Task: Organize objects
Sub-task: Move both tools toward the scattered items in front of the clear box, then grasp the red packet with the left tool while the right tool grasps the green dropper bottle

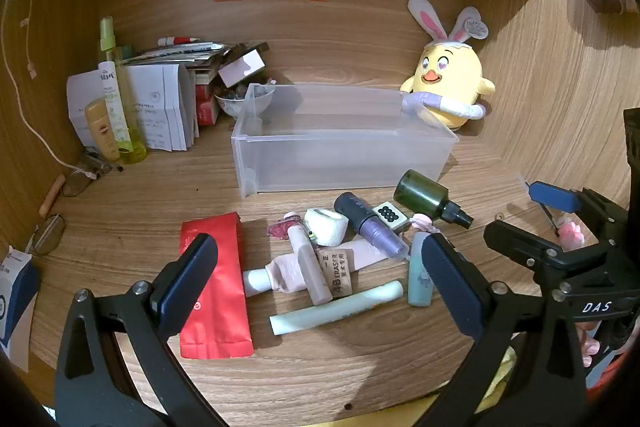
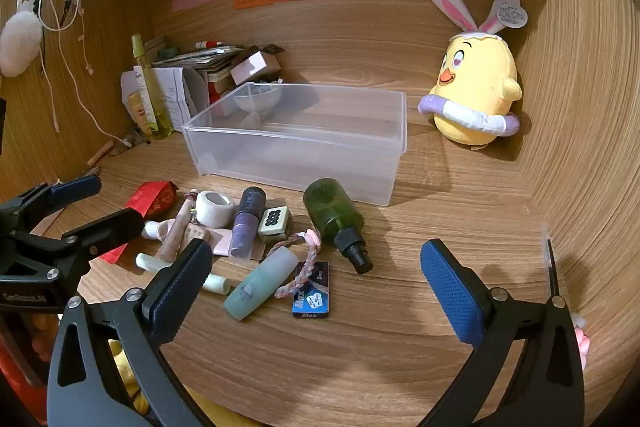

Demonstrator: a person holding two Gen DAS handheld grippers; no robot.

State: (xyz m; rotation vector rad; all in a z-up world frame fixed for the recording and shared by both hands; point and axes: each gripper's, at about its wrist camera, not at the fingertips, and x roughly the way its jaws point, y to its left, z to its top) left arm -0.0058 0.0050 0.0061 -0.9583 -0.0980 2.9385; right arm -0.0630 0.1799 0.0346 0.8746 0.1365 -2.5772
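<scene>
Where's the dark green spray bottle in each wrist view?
Left wrist: green spray bottle right of centre, lying before the clear bin's right end.
Right wrist: green spray bottle at centre, before the bin's front wall.
Shared landmark: clear plastic bin.

warm, even light — sharp centre, fisheye bending at edges.

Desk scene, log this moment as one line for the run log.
stage: start | left gripper: open, holding nothing | right gripper: open, holding nothing | clear bin: nothing inside | small items: loose on desk
</scene>
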